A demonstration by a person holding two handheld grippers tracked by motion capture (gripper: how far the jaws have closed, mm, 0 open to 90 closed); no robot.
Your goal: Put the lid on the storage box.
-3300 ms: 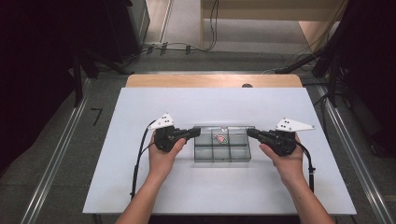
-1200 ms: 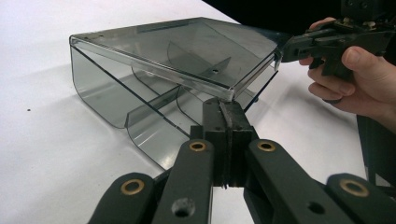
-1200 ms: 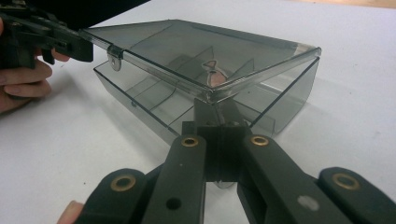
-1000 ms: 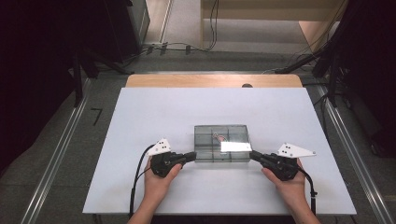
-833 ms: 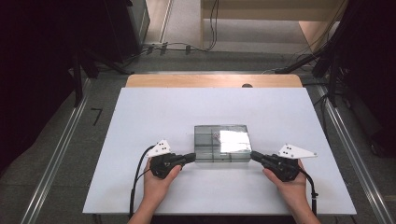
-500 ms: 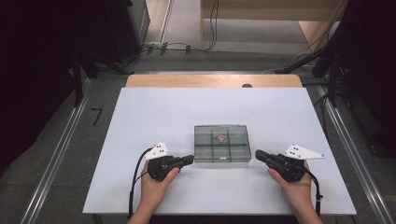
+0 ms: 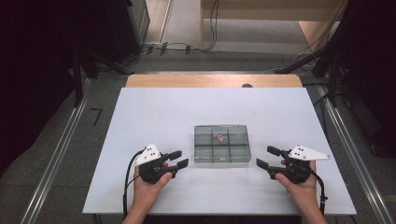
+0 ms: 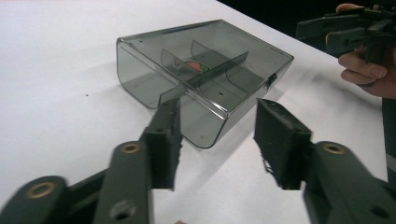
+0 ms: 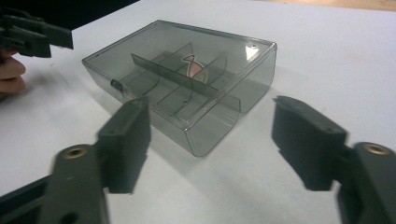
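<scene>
One shallow rectangular box [image 7: 222,143] of smoky, see-through plastic, with rounded corners and a closed flat lid, is lying on a smooth white tabletop [image 7: 154,112], slightly nearer its near edge than its far edge and about midway between its left and right edges. Thin inner walls are dividing the box into small compartments, and one small red and green item [image 7: 219,137] is sitting in a middle compartment toward the far side.

Two black handheld grippers are resting near the near edge, one on each side of the box and apart from it. The left gripper [image 7: 179,158] is showing its fingers [image 8: 166,140] parted with nothing between them, having just been opening. The right gripper [image 7: 267,157] is likewise standing with fingers [image 9: 128,140] spread and empty, just opened.

A strip of bare wood [image 7: 187,80] is running along the tabletop's far edge. Grey flooring [image 7: 60,154], metal rails and dark cables are surrounding it.
</scene>
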